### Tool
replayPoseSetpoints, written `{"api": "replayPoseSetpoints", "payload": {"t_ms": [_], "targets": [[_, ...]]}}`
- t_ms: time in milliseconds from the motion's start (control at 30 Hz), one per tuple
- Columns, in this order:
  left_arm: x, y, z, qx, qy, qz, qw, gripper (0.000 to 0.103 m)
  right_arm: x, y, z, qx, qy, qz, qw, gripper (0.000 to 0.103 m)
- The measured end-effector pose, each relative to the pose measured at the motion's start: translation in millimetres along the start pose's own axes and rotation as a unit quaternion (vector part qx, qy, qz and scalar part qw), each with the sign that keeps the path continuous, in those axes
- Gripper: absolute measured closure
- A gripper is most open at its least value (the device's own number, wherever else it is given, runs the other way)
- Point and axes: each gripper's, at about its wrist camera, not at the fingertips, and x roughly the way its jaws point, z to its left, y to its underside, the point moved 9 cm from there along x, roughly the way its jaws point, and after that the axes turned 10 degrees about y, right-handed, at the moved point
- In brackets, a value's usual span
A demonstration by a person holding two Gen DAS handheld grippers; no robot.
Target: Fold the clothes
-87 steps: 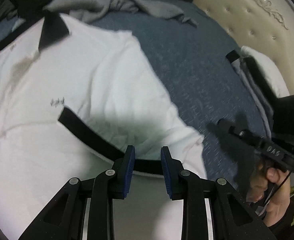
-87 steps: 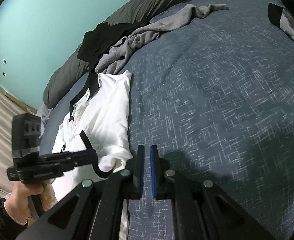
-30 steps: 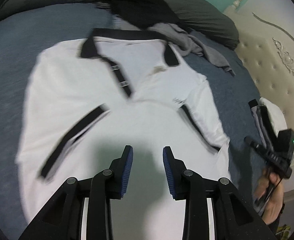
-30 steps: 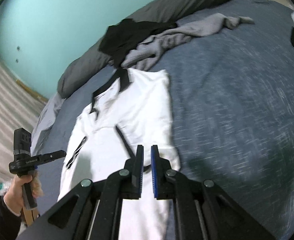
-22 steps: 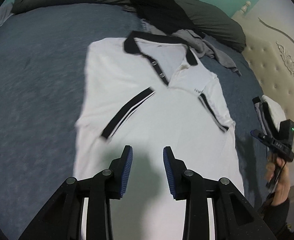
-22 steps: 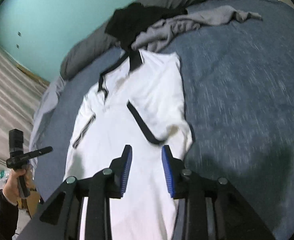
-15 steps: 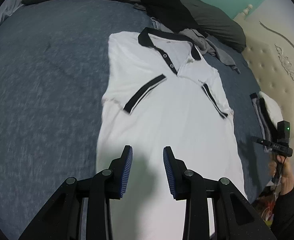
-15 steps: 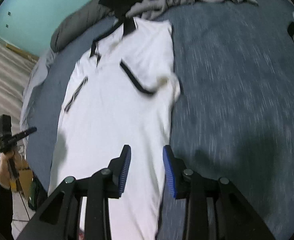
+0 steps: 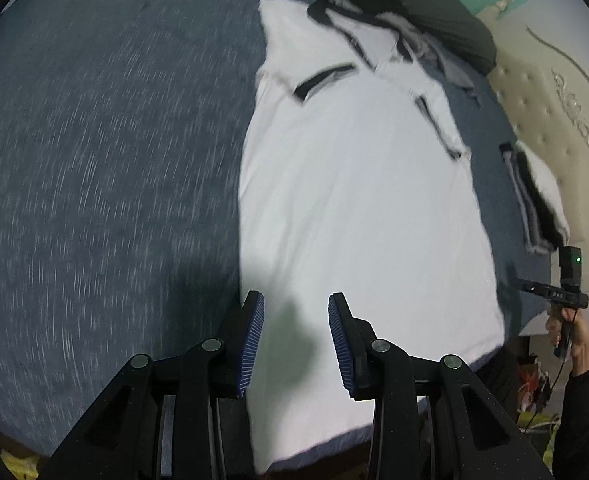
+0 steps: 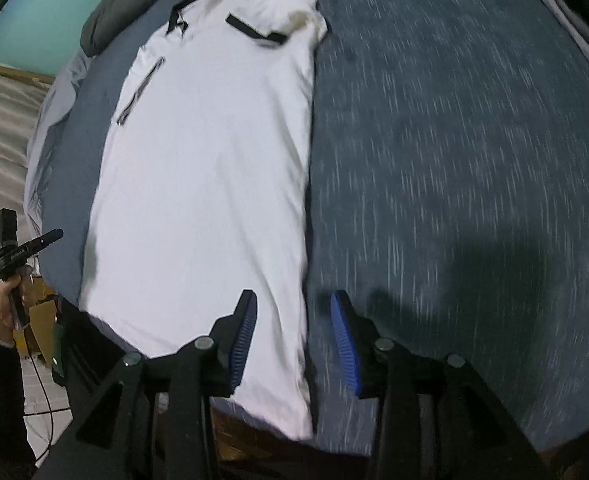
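Shirt: a white polo shirt (image 9: 358, 200) with a black collar and black bands on the short sleeves lies flat on the bed. It runs from the top middle of the left wrist picture down to the bottom middle. Both sleeves are folded in over the chest.
Shirt in the other picture: the same shirt (image 10: 210, 152) fills the left middle of the right wrist picture, collar at the top.
Left tool: the left tool (image 9: 296, 344) sits at the bottom middle of its picture. Its two blue pads are spread apart and pinch nothing. It is over the lower left edge of the shirt.
Right tool: the right tool (image 10: 293, 340) sits at the bottom middle of its picture. Its blue pads are spread apart too and hold nothing. The right edge of the shirt shows between them.
Bed: the bed (image 9: 94, 160) has a dark blue cover with small white flecks. It looks smeared in both pictures.
Folded clothes: a folded pile in white, grey and black (image 9: 534, 196) lies at the right of the left wrist picture, apart from the shirt.
Other clothes: dark and grey clothes (image 9: 426, 12) lie at the top, just past the collar.
Headboard: a cream padded headboard (image 9: 554, 100) is at the upper right.
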Motion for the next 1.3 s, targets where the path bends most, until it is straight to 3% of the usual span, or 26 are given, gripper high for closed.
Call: {"api": "replayPoseSetpoints", "payload": {"t_ms": [233, 600, 1300], "targets": [[4, 48, 17, -0.020, 0.005, 0.029, 0.9994, 0.059, 7, 47, -3, 0.008, 0.007, 0.020, 1.000, 0.063], [4, 85, 29, -0.033, 0.013, 0.037, 0.9987, 0.059, 15, 72, 2, 0.010, 0.010, 0.033, 0.999, 0.062], [24, 123, 33, -0.038, 0.035, 0.070, 0.9962, 0.060, 24, 80, -1, 0.016, 0.006, 0.053, 0.998, 0.062]]}}
